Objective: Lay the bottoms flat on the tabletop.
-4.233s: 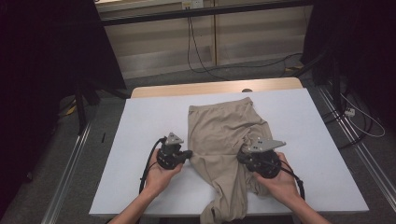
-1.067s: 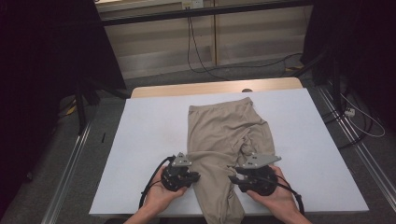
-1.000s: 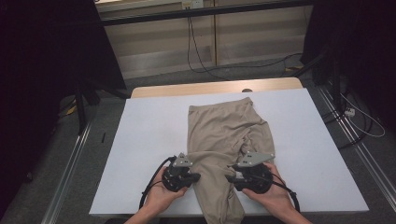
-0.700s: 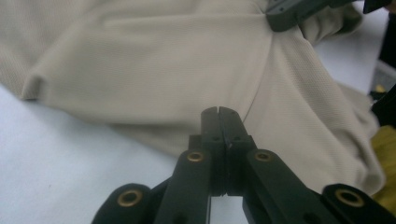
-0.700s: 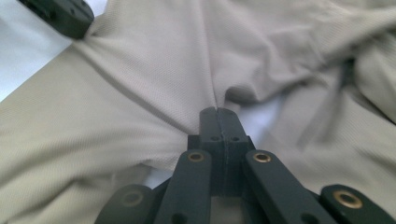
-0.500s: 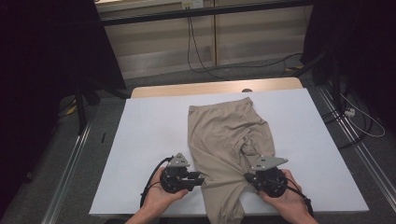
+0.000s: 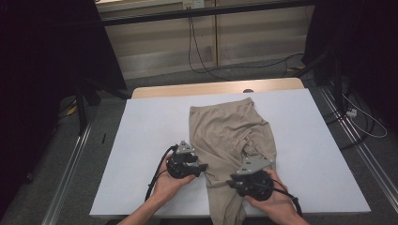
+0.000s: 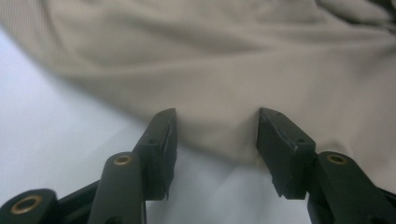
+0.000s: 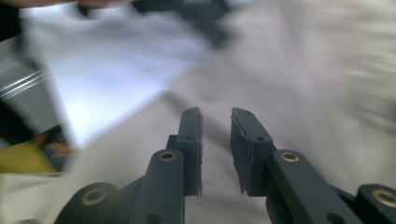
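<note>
Letting go is what marks this moment. The left gripper point(image 7: 202, 166) sits at the left edge of the beige trousers point(image 7: 230, 136), near the front edge of the table point(image 7: 141, 140), and its jaws have just been opening; in the left gripper view they stand moderately apart with the hem line of the cloth point(image 8: 261, 70) lying just past the tips, nothing pinched between them. About a second ago this gripper was closer in over the fabric; now it has slid outward toward the bare white surface.

The right gripper point(image 7: 233, 182) rests over the lower leg of the trousers, close to the front edge where the cloth hangs off the table. Its jaws have also just been opening, but only a little: in the right gripper view point(image 9: 215, 116) a narrow gap shows between them, over blurred beige fabric, and I cannot see cloth caught in that gap. Half a second ago it sat farther toward the right edge; it has since come back in over the leg.

The trousers lie lengthwise down the middle of the table, waistband toward the far edge, the right leg bunched in folds. Judging from both releases, one tug or smoothing stroke seems finished, and the lower leg probably needs a fresh grip before any fold can follow.
</note>
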A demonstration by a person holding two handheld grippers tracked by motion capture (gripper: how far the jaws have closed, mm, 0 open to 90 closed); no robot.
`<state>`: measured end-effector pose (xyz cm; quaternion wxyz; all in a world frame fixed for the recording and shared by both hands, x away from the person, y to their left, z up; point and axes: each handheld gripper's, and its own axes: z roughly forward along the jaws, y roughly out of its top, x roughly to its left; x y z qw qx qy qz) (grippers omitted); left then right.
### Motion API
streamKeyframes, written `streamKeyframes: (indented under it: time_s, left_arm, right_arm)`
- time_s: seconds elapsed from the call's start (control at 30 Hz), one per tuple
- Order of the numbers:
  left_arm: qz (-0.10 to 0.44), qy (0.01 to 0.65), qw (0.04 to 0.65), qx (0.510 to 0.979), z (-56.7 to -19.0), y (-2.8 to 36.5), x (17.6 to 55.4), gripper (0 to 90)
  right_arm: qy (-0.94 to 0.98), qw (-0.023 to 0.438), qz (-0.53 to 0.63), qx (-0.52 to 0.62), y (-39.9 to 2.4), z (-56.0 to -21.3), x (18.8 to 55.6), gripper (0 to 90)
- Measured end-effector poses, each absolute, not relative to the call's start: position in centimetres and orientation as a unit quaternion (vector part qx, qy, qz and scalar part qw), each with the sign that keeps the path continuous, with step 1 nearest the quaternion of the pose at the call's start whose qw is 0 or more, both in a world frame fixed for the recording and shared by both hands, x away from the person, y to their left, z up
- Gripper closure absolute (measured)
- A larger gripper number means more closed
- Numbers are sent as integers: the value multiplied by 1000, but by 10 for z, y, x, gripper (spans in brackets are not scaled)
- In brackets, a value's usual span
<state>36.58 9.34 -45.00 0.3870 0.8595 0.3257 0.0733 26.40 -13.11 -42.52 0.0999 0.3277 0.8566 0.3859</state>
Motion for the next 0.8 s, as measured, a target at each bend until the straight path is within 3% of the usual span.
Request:
streamKeyframes:
  time_s: [0.1,0.13,0.2,0.23,0.33,0.4,0.5,0.57,0.6,0.8]
  left_arm:
    - [98,322,370,866,-455,81,373,547]
    - [111,317,364,869,-455,77,374,601]
    - [106,310,366,871,-455,72,376,820]
    - [104,309,362,873,-454,71,377,855]
    - [107,313,361,872,-452,71,383,868]
    - [114,328,363,865,-453,75,387,868]
    - [110,354,371,852,-452,87,396,868]
    - [86,364,377,847,-453,93,401,867]
    - [82,367,376,847,-454,95,401,867]
    - [78,354,366,857,-449,97,393,865]
  right_arm:
    - [869,74,382,304,-105,-433,265,675]
    - [872,70,381,300,-98,-436,266,638]
    - [877,65,378,289,-87,-441,267,619]
    - [878,65,377,287,-82,-443,267,578]
    - [884,76,361,288,-70,-448,269,485]
    - [886,100,349,290,-65,-450,266,486]
    - [885,110,342,295,-65,-449,262,595]
    - [886,111,341,295,-66,-448,260,843]
    - [885,107,341,298,-66,-448,259,882]
    - [877,65,367,304,-58,-448,256,900]
